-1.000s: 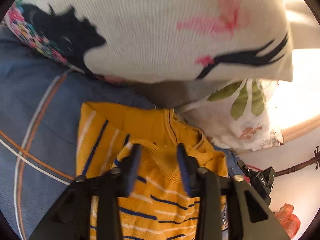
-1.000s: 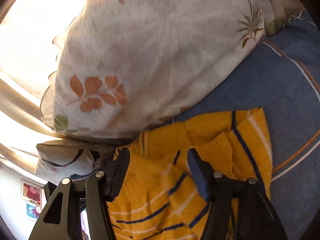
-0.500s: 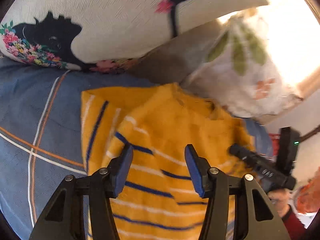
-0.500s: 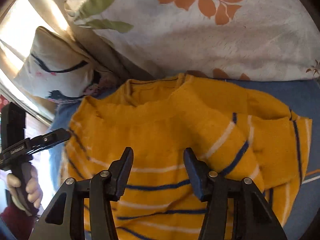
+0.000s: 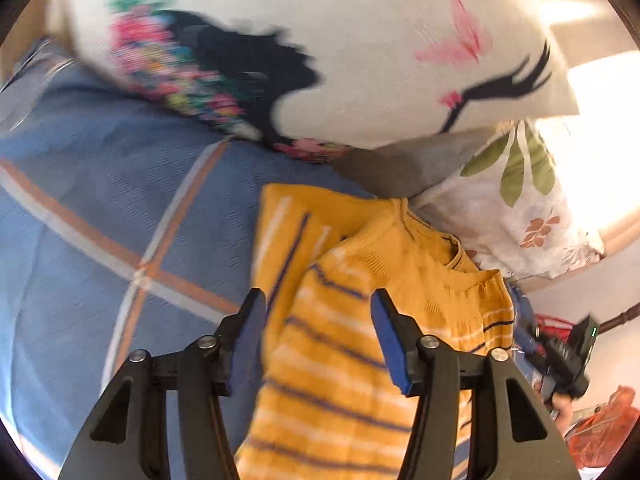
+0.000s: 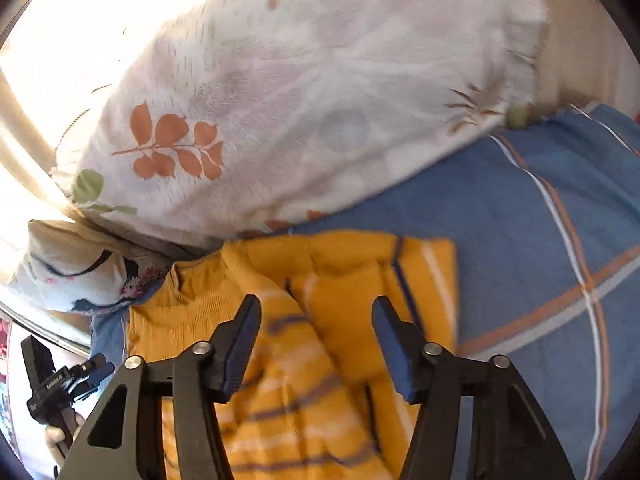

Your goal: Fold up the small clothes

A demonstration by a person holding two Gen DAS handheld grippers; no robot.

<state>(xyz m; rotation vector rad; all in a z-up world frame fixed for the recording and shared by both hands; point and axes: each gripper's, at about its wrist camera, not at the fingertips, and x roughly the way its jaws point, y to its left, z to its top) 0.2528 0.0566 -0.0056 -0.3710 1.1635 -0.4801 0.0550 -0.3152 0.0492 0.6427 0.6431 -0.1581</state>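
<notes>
A small yellow sweater (image 5: 360,320) with blue and white stripes lies on the blue bed cover (image 5: 100,220), its neck hole pointing to the top of the frame, close to the pillows (image 5: 360,60). Its long way runs from the bottom of the picture up to the neck. The left gripper (image 5: 318,328) is above the sweater's left side, low in the middle of the frame. Its jaws have just been opening and hold nothing; the cloth only lies under them. The right gripper (image 6: 316,332) hangs over the sweater's folded right sleeve, and its jaws are wide apart and empty too. Each gripper is closest to its own side, so I think each side fold goes to the nearer one.
</notes>
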